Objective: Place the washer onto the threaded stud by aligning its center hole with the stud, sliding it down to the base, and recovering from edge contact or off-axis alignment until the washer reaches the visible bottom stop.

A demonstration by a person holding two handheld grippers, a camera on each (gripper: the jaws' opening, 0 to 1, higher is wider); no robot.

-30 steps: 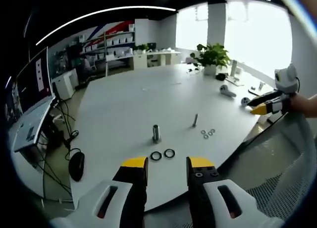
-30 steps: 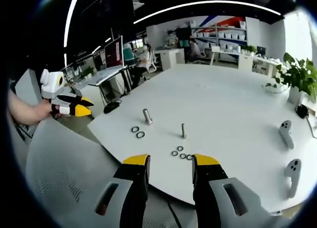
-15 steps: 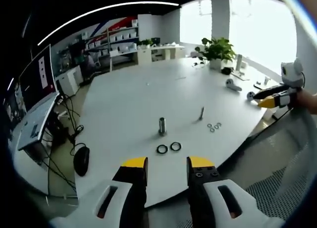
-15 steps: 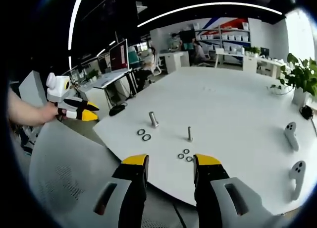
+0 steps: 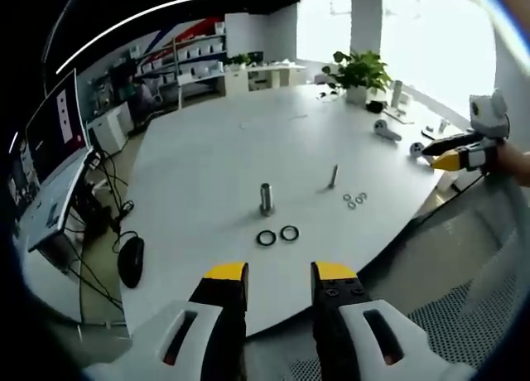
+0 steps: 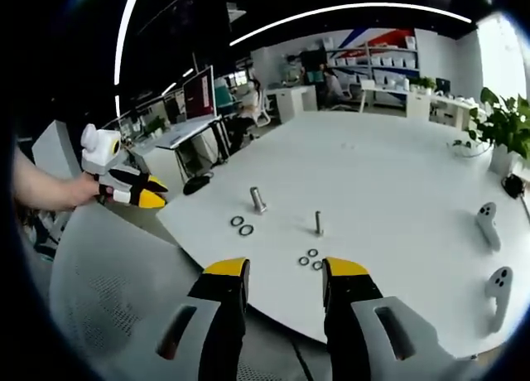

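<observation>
On the white table (image 5: 207,149) stand a thick threaded stud (image 5: 266,199) and a thinner stud (image 5: 333,176). Two dark washers (image 5: 277,235) lie in front of the thick stud; small silvery washers (image 5: 353,200) lie beside the thin one. My left gripper (image 5: 278,275) is open and empty, short of the table's near edge. In the right gripper view the thick stud (image 6: 258,200), thin stud (image 6: 319,224), dark washers (image 6: 241,225) and small washers (image 6: 311,258) lie ahead of my open, empty right gripper (image 6: 283,273). The left gripper (image 6: 132,190) comes in from the left, the right gripper (image 5: 460,153) from the right.
Two white hand controllers (image 6: 493,253) lie on the table's right side. A potted plant (image 5: 358,74) stands at the far edge. A mesh chair back (image 6: 116,290) sits below the left gripper. A desk with a monitor (image 5: 54,132) and a mouse (image 5: 130,261) stand left of the table.
The left gripper view has shifted slightly, so studs and washers sit a little higher and left. The right gripper view barely moved. Both grippers stay open and empty.
</observation>
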